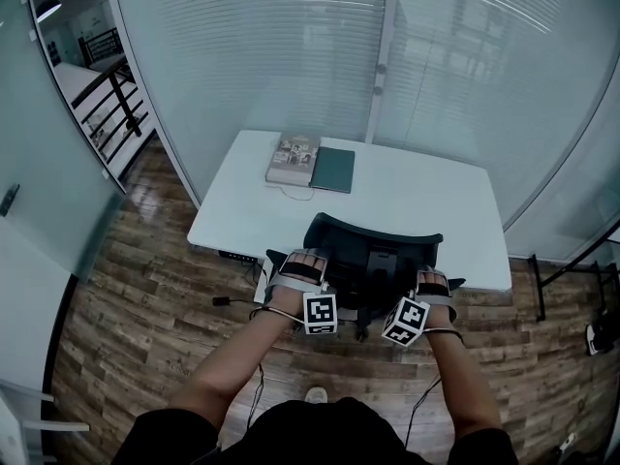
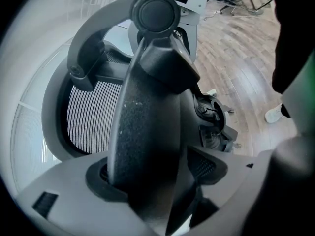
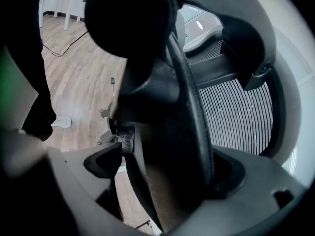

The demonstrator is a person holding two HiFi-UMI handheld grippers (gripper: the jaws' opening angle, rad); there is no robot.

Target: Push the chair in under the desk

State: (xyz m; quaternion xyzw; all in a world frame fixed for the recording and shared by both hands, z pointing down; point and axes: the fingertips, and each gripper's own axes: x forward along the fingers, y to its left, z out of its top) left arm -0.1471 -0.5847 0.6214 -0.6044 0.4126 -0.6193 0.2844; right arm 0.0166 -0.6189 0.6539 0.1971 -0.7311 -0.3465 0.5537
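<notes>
The white bench is standing ahead of me. The chair is sitting at the bench's near edge, seat partly tucked beneath and backrest facing me. My left gripper and right gripper are each clenching their fingers on a side rim of that backrest. I judge this two-sided hold is for driving the chair squarely under the bench.

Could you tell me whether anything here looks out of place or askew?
Nothing stands out. The chair faces the desk squarely, left gripper and right gripper shut on its armrests; two books lie neatly side by side. A cable trails on the floor beside the chair.
</notes>
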